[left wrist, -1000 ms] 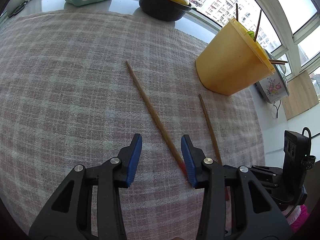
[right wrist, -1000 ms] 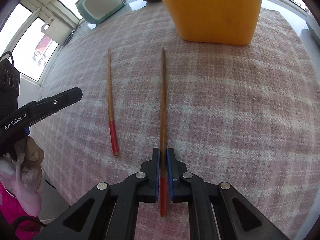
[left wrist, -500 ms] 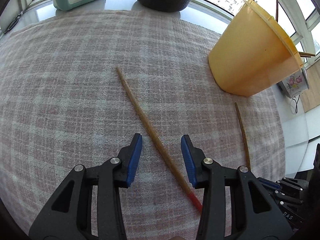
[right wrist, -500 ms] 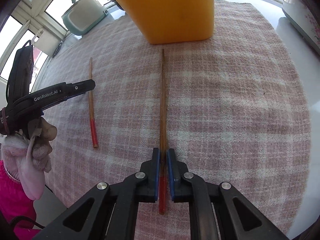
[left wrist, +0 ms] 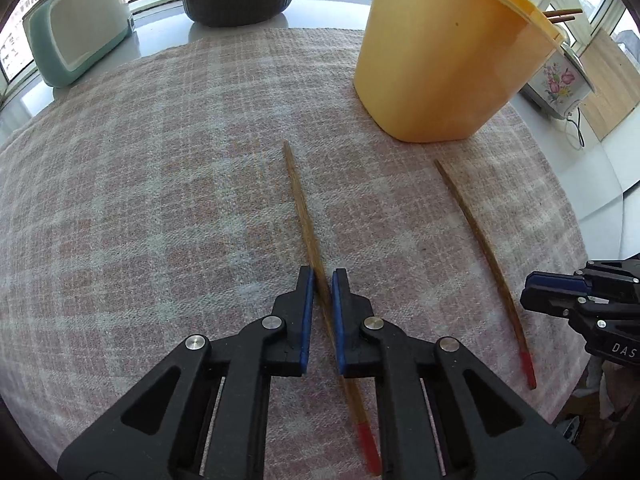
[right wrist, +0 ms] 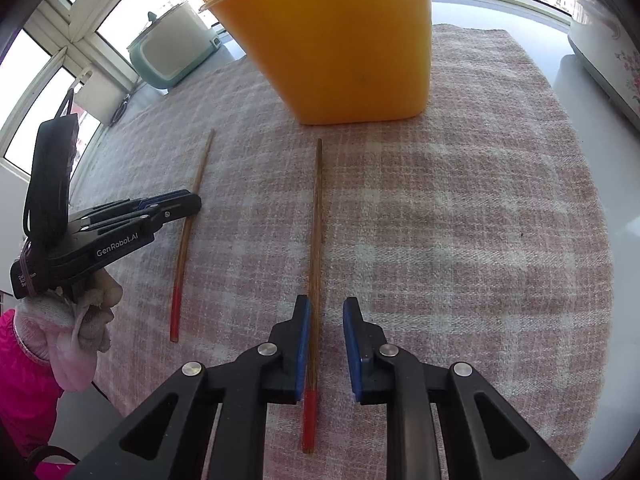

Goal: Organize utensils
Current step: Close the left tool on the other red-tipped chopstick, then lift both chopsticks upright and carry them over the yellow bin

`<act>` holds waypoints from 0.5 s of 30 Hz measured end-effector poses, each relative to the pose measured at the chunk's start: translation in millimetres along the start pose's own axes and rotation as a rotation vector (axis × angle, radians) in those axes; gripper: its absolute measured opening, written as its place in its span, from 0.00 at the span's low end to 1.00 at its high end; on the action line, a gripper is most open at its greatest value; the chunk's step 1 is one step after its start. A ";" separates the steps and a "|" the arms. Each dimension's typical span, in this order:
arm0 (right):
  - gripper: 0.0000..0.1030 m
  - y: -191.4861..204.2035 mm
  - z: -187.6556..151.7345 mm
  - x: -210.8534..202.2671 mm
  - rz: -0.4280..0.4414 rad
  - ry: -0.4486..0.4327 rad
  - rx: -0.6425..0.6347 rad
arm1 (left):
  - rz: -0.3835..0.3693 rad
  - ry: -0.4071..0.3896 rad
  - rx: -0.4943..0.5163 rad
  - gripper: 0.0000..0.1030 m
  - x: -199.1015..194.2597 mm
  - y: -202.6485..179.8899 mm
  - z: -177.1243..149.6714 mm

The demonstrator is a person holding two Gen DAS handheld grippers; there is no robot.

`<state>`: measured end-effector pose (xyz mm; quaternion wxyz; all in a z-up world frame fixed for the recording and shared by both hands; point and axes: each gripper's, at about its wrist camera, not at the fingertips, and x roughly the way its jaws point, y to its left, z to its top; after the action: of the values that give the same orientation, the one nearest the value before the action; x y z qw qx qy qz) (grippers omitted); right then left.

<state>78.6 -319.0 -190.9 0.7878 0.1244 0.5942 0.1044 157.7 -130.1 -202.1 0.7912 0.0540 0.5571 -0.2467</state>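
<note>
Left gripper (left wrist: 322, 280) jaws just closing on one chopstick (left wrist: 300, 204) at frame centre, right gripper (right wrist: 326, 308) jaws just opening, releasing the other chopstick (right wrist: 317, 232) on the table; next lifting into yellow bin (left wrist: 444, 60) upper right.

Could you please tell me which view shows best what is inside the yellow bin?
The left wrist view: it catches the bin rim with chopstick ends poking over it. The right wrist view shows only the bin's outer wall, nothing inside.

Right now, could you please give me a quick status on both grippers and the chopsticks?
Left gripper shut on left chopstick. Right gripper just opening, right chopstick loose between jaws. Yellow bin ahead, path clear.
</note>
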 end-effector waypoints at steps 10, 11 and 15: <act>0.18 17.7 14.9 14.6 -0.014 0.045 -0.074 | 0.060 0.064 0.131 0.06 3.3 -32.0 -7.6; 0.18 20.2 17.1 17.8 -0.019 0.055 -0.085 | 0.066 0.063 0.136 0.06 5.0 -33.7 -6.4; 0.06 23.8 20.9 27.8 -0.048 0.080 -0.109 | 0.040 0.040 0.085 0.06 4.7 -28.8 -8.7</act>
<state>105.9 -289.3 -203.0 0.7711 0.0627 0.6217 0.1224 138.5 -153.6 -204.2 0.7816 0.1035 0.5607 -0.2529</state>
